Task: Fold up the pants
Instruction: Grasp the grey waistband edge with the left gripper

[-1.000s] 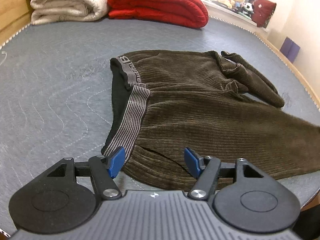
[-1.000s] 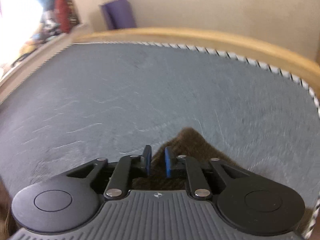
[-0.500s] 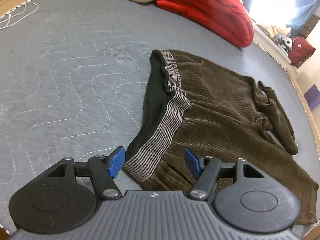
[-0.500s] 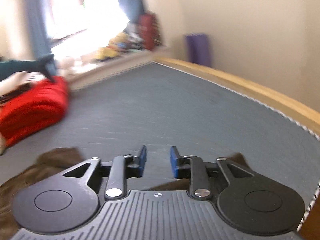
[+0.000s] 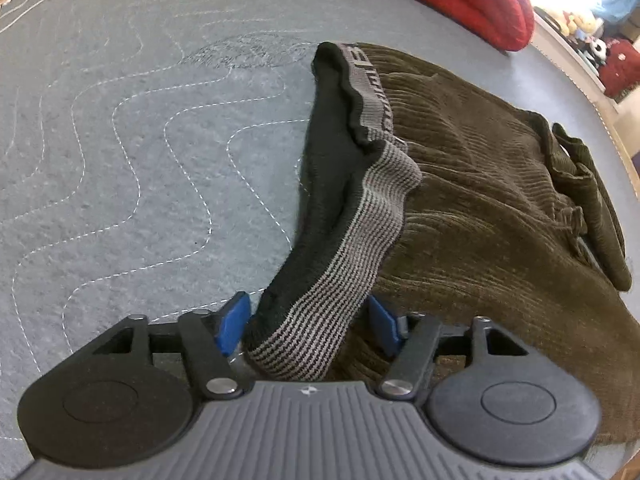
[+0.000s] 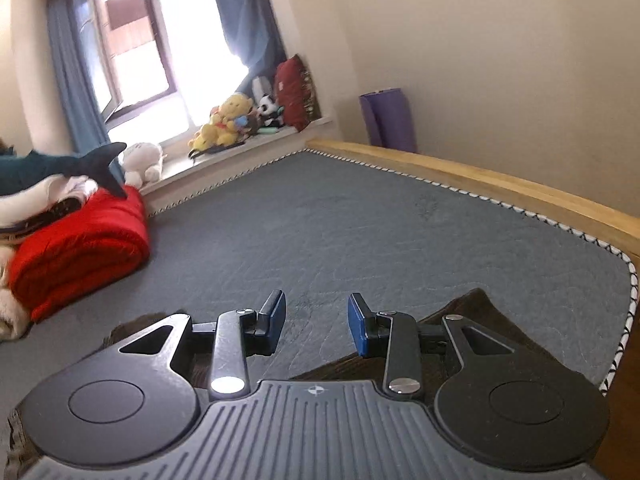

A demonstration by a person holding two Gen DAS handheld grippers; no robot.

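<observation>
Our left tongs sit low at 6 o'clock in the left wrist view, black arms spread, blue fingertips wide apart with cloth lying between them, not pinched. Our right tongs sit at 6 o'clock in the right wrist view, level, blue fingertips parted, nothing between them.

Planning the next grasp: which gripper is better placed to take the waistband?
Left. The left gripper is open, straddling the striped grey elastic waistband of the brown corduroy pants. The right gripper is open over bare mattress.
</observation>
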